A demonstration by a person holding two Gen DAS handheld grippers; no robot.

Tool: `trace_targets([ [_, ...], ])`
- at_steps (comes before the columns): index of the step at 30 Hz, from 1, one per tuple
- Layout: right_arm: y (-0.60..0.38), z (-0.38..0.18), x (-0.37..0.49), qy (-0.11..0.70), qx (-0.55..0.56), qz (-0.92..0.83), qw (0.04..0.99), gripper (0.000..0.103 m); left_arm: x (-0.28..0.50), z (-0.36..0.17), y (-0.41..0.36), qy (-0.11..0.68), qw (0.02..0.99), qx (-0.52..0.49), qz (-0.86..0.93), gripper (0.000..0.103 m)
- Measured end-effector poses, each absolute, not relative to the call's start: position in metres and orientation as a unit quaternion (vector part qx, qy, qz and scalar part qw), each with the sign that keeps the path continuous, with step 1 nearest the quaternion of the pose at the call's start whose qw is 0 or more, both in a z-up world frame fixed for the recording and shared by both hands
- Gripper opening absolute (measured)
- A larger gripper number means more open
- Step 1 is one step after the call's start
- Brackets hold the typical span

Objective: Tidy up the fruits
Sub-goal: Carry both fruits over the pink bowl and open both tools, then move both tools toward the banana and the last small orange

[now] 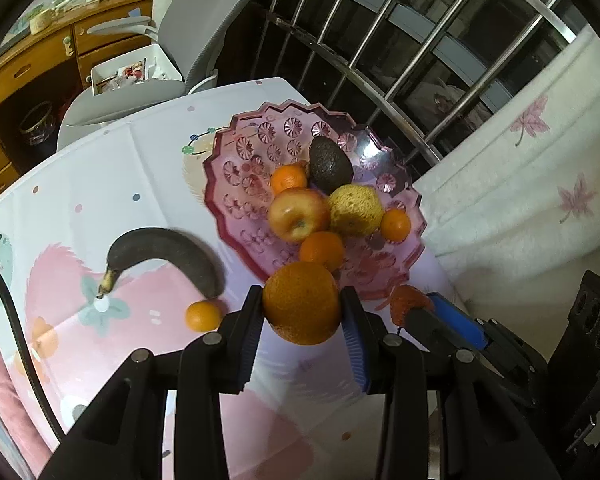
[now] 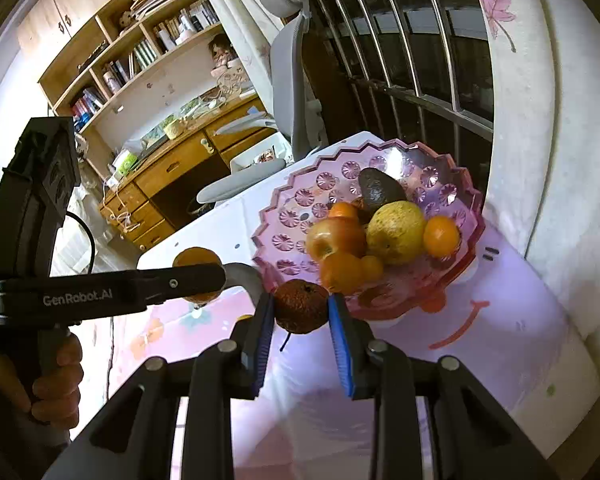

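Observation:
My left gripper (image 1: 302, 310) is shut on a big orange (image 1: 302, 304) and holds it above the patterned tablecloth, just short of the pink glass bowl (image 1: 252, 148). The bowl holds an avocado (image 1: 330, 164), an apple (image 1: 298, 214), a yellow citrus (image 1: 354, 210) and small tangerines. A dark banana (image 1: 168, 254) and a loose tangerine (image 1: 203, 315) lie on the cloth to the left. My right gripper (image 2: 302, 312) is shut on a small brownish-red fruit (image 2: 302, 306) in front of the bowl (image 2: 296, 196). The left gripper (image 2: 198, 280) with its orange (image 2: 198, 258) shows at the left there.
A grey office chair (image 1: 188, 40) stands behind the table, with a wooden desk (image 1: 32, 64) and bookshelves (image 2: 140, 48) beyond. Metal window bars (image 1: 400, 52) and a white leaf-print curtain (image 1: 520, 168) lie to the right. The table edge (image 1: 448, 264) runs close beside the bowl. A hand (image 2: 56, 376) grips the left tool's handle.

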State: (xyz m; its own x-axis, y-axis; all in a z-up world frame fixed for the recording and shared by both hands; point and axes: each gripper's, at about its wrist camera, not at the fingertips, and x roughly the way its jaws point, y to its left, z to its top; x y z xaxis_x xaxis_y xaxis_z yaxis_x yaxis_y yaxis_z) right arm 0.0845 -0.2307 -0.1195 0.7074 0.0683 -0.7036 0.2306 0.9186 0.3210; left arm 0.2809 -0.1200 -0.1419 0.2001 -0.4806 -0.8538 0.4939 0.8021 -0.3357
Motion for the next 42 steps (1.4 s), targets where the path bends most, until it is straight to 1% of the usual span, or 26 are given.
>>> trace_targets([
  [13, -0.296, -0.127, 0.105, 0.404, 0.178, -0.026, 0.897, 0.029, 0.302, -0.158, -0.171, 0.563, 0.787, -0.002, -0.251, 0.038],
  [15, -0.304, -0.128, 0.109, 0.412, 0.179, -0.027, 0.893, 0.029, 0.303, -0.158, -0.176, 0.568, 0.787, -0.005, -0.241, 0.048],
  [16, -0.308, -0.128, 0.112, 0.419, 0.181, -0.025, 0.890, 0.030, 0.304, -0.156, -0.177, 0.568, 0.789, -0.008, -0.235, 0.058],
  [17, -0.311, -0.128, 0.115, 0.423, 0.183, -0.022, 0.887, 0.031, 0.304, -0.153, -0.177, 0.565, 0.792, -0.011, -0.230, 0.063],
  [19, -0.317, -0.126, 0.119, 0.430, 0.188, -0.014, 0.883, 0.043, 0.304, -0.147, -0.175, 0.563, 0.798, -0.016, -0.216, 0.065],
  [21, -0.321, -0.120, 0.122, 0.429, 0.187, -0.005, 0.884, 0.047, 0.304, -0.141, -0.170, 0.562, 0.803, -0.020, -0.198, 0.068],
  [23, -0.324, -0.116, 0.126, 0.426, 0.183, 0.009, 0.886, 0.048, 0.302, -0.135, -0.161, 0.559, 0.810, -0.026, -0.178, 0.070],
  [32, -0.312, -0.112, 0.151, 0.462, 0.181, 0.069, 0.866, 0.050, 0.291, -0.131, -0.104, 0.557, 0.824, -0.051, -0.092, 0.071],
  [36, -0.295, -0.106, 0.162, 0.477, 0.175, 0.105, 0.855, 0.050, 0.281, -0.140, -0.083, 0.557, 0.826, -0.053, -0.071, 0.071],
  [42, -0.266, -0.095, 0.186, 0.493, 0.137, 0.156, 0.845, 0.050, 0.269, -0.161, -0.070, 0.555, 0.829, -0.034, -0.063, 0.071],
])
